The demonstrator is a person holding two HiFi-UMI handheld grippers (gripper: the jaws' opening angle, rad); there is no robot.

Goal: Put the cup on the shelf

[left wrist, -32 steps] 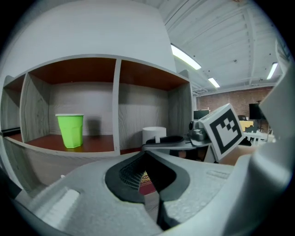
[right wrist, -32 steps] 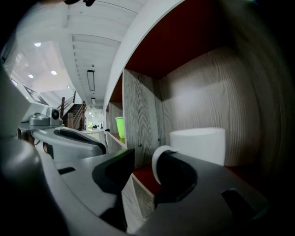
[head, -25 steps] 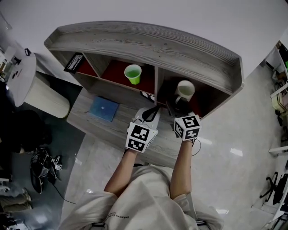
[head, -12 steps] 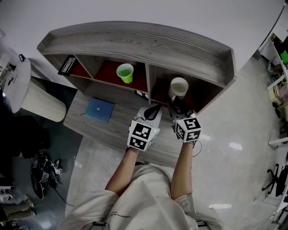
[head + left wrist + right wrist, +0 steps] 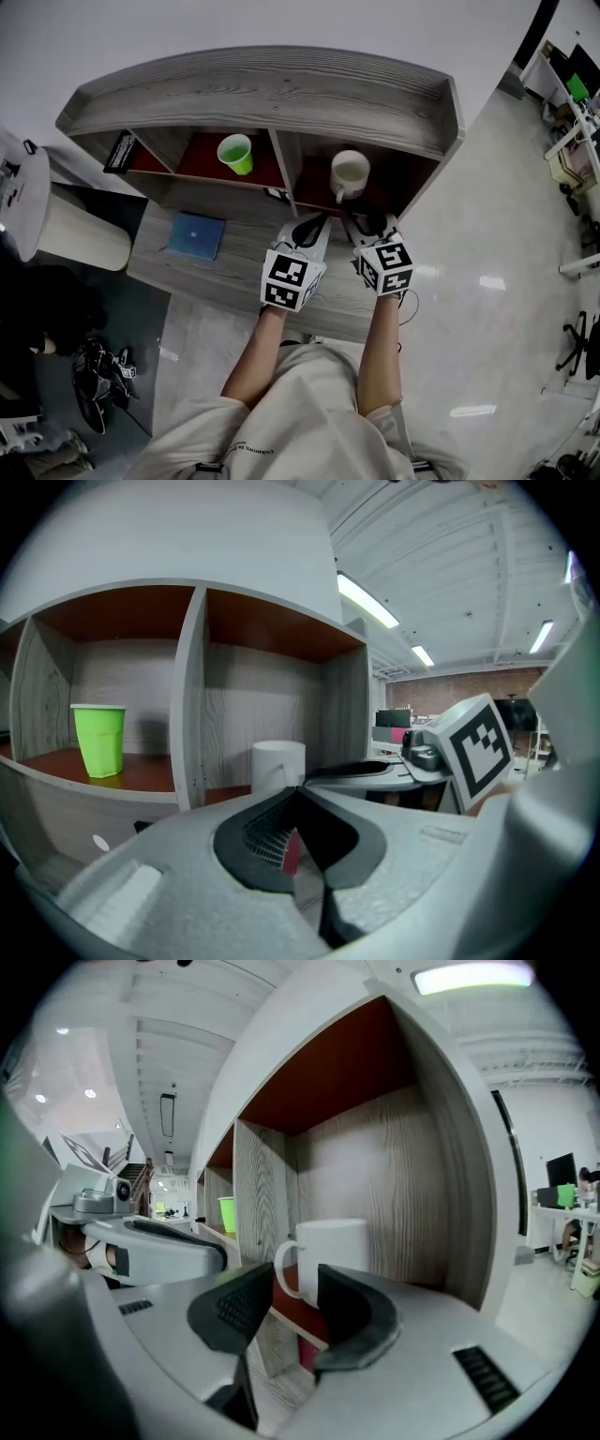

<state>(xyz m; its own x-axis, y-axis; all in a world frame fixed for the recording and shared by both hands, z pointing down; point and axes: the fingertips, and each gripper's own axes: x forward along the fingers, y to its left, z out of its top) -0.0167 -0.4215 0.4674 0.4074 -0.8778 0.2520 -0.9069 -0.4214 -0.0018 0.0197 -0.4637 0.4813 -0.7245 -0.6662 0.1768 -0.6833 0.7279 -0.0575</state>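
A white mug [image 5: 350,173] stands upright on the red floor of the shelf's [image 5: 262,89] right compartment, handle toward me. In the right gripper view the mug [image 5: 330,1252] sits just beyond my right gripper [image 5: 292,1299], whose jaws are open and hold nothing. From the head view, the right gripper [image 5: 364,223] hovers at the compartment's mouth, a little short of the mug. My left gripper [image 5: 312,223] hangs beside it over the desk, shut and empty, with its jaws meeting at the tip in the left gripper view [image 5: 298,791]. That view also shows the mug [image 5: 277,764].
A green cup [image 5: 235,153] stands in the middle compartment, and it also shows as the green cup [image 5: 99,740] in the left gripper view. A blue square pad [image 5: 195,234] lies on the lower desk [image 5: 234,272]. A black item [image 5: 120,150] lies in the left compartment. A white round table [image 5: 19,192] is far left.
The head view has swung, so the shelf sits further left in the picture. The gap between the mug and my right gripper has grown. Both grippers keep their jaw states.
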